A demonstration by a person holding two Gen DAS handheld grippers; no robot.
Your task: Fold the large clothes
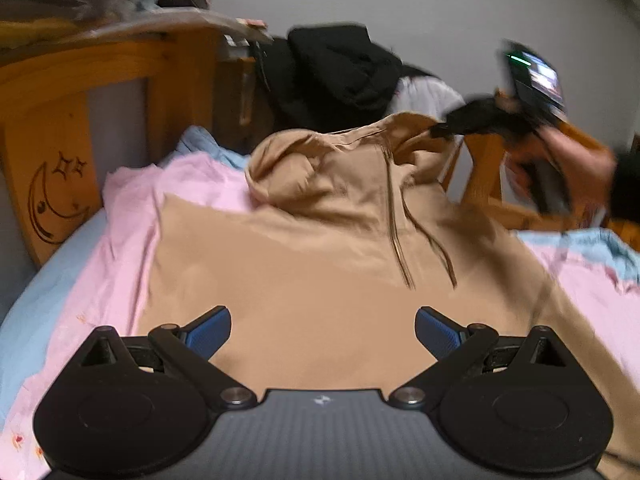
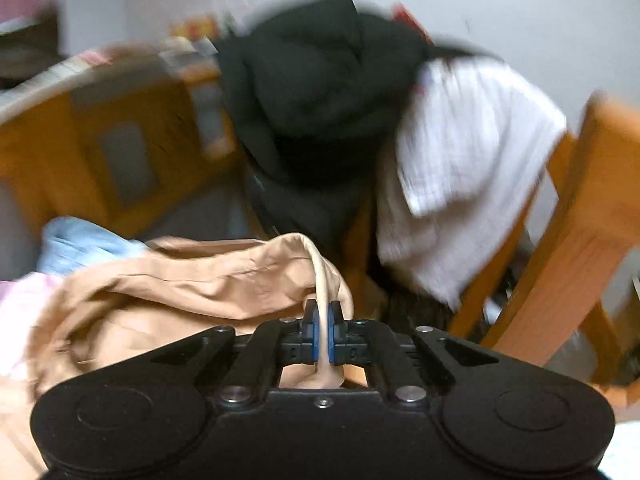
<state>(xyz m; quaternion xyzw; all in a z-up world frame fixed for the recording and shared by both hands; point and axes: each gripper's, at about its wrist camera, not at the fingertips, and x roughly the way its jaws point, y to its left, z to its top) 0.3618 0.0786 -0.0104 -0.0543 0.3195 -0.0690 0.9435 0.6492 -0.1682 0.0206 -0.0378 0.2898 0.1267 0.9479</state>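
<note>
A tan hoodie (image 1: 304,280) lies spread on the pink sheet (image 1: 120,240) of a bed, hood toward the far end, zipper and drawstrings showing. My left gripper (image 1: 322,330) is open and empty, hovering over the hoodie's lower body. My right gripper (image 1: 440,130) is at the far right of the hood and holds its edge lifted. In the right wrist view the right gripper (image 2: 322,320) is shut on a fold of the tan hoodie (image 2: 192,280), with cloth pinched between the blue pads.
A wooden headboard (image 1: 52,160) with a moon carving stands at the left. Black clothes (image 1: 340,76) and a white garment (image 2: 460,168) are piled at the far end of the bed. A wooden frame (image 2: 568,248) rises at the right. Light blue bedding (image 1: 592,248) lies at the right.
</note>
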